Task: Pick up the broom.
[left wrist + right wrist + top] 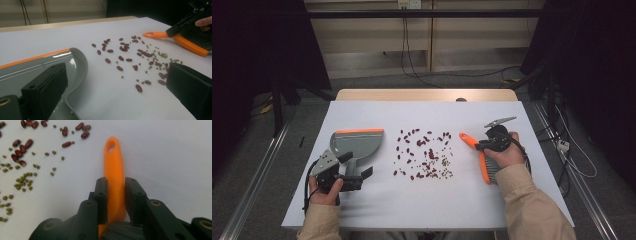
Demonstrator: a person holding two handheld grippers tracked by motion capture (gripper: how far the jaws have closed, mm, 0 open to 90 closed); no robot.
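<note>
right claw [116,195] clamps the orange brush handle [114,165] (beans [424,152] beside it).

White table [377,200], scattered beans [424,155], dustpan [357,145], brush [479,157]

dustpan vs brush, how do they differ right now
The dustpan is grey with an orange front edge; the brush has an orange handle and dark bristles. The right gripper is shut on the brush; the left gripper stands open at the dustpan. Both lie on the table, flanking the beans.
</note>
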